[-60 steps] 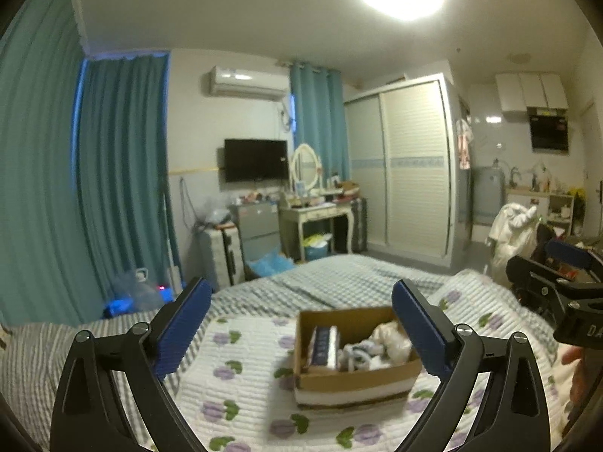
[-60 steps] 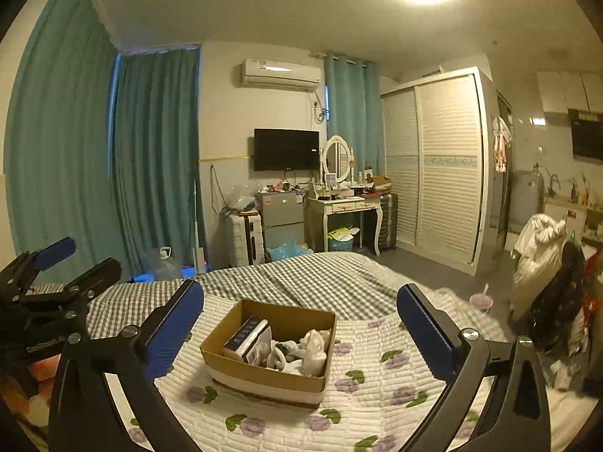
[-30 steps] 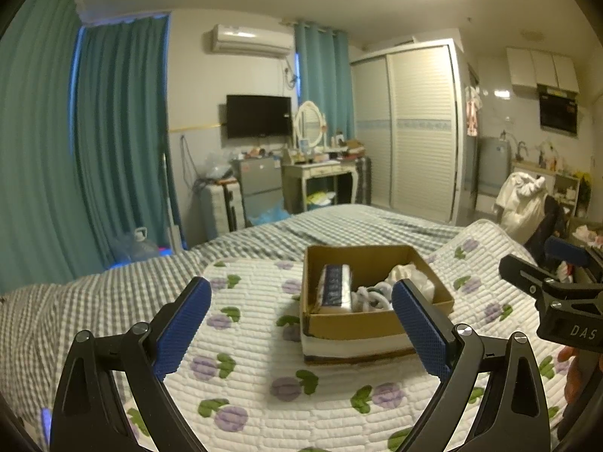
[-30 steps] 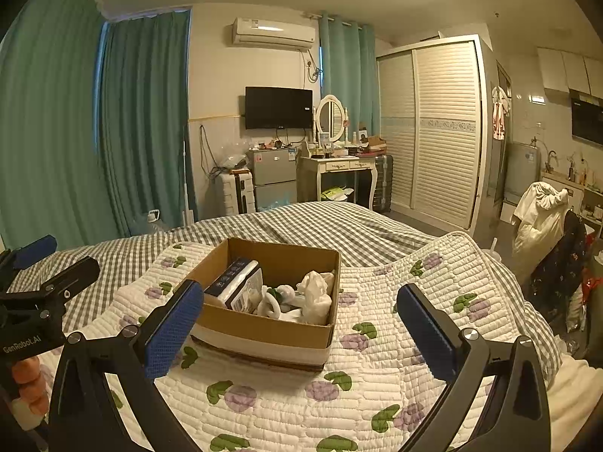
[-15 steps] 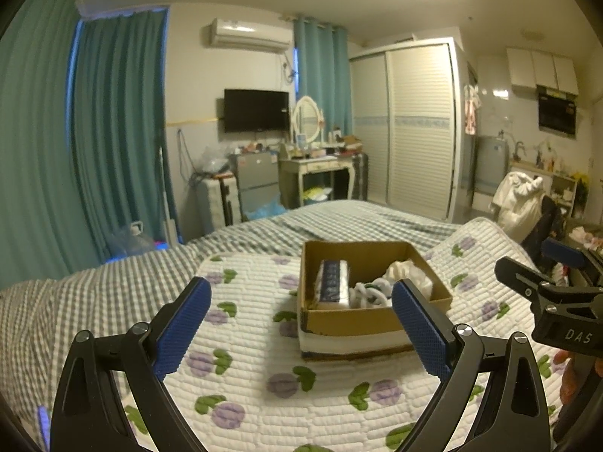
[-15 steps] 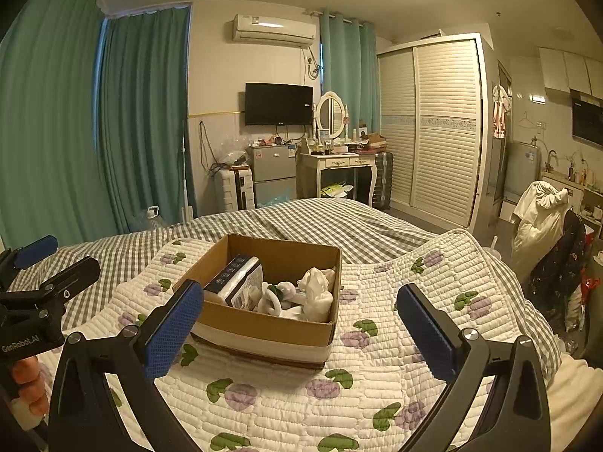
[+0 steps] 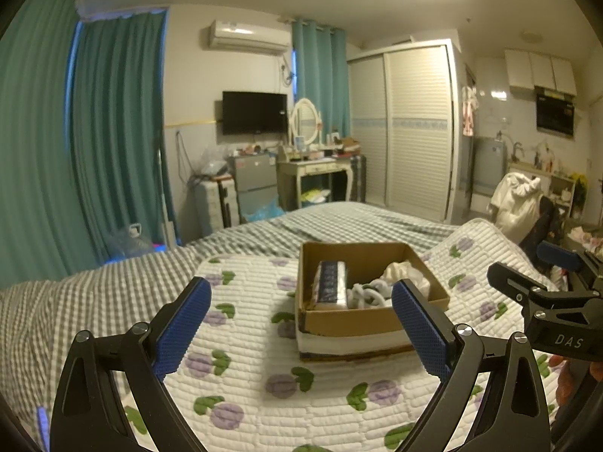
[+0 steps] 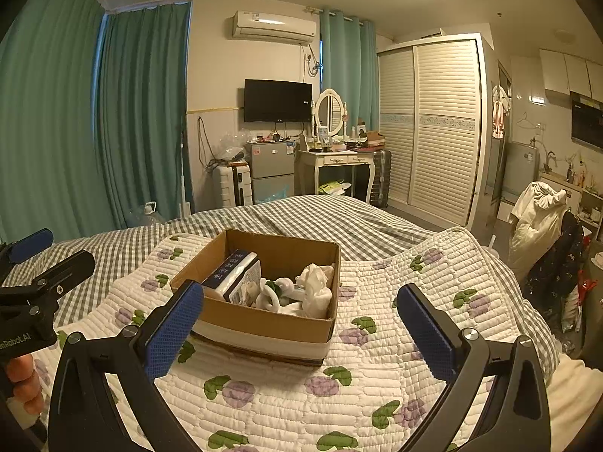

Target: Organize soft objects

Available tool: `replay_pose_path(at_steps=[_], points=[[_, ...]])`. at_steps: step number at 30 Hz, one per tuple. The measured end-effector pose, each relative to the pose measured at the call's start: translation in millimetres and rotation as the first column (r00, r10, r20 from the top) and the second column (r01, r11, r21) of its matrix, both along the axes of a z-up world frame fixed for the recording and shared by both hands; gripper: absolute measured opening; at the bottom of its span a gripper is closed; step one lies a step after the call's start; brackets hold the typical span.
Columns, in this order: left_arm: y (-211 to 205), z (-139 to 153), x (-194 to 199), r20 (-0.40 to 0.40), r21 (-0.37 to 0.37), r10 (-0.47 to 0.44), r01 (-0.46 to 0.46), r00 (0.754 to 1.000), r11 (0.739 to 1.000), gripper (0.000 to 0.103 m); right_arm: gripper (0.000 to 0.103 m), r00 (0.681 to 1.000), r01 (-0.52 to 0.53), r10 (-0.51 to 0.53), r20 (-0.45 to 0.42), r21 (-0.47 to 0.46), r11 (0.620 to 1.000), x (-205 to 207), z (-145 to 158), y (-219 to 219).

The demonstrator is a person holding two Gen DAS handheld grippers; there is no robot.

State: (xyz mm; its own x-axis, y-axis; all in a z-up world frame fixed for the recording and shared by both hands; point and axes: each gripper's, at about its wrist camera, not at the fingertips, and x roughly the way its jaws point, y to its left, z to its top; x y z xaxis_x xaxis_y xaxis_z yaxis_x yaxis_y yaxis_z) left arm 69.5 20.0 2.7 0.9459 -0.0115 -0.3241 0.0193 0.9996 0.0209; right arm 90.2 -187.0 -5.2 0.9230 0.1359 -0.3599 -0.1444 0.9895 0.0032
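Note:
A brown cardboard box (image 7: 350, 322) (image 8: 264, 326) sits on the white quilt with purple flowers (image 7: 233, 373) (image 8: 377, 342). Inside it lie a blue-and-white packet (image 7: 331, 282) (image 8: 235, 273), a cream soft item (image 7: 403, 273) (image 8: 316, 282) and a white-and-green bundle (image 7: 367, 293) (image 8: 279, 293). My left gripper (image 7: 299, 318) is open and empty, just short of the box. My right gripper (image 8: 299, 324) is open and empty, also near the box's front. Each gripper shows at the other view's edge.
The quilt lies over a grey checked bed cover (image 8: 312, 214). Beyond the bed stand teal curtains (image 8: 143, 120), a small fridge (image 8: 271, 173), a dressing table (image 8: 335, 164) and a wardrobe (image 8: 429, 128). Clothes are piled on a chair (image 8: 542, 222) at the right.
Both views have dipped and come slightly closer to the box over two seconds. Both grippers stay open and empty; the box has not moved.

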Motion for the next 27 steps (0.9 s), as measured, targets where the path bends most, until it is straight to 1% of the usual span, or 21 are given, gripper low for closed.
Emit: replay_pose_path(at_steps=[16, 27], points=[[0.4, -0.3, 0.1, 0.000, 0.000, 0.000, 0.000, 1.000, 1.000, 0.099, 0.103, 1.000, -0.003, 0.003, -0.010, 0.000, 1.000, 1.0, -2.7, 1.8], [1.1, -3.6, 2.0, -0.014, -0.006, 0.007, -0.007, 1.000, 1.000, 0.099, 0.103, 1.000, -0.003, 0.003, -0.021, 0.001, 1.000, 2.1, -8.2, 3.7]])
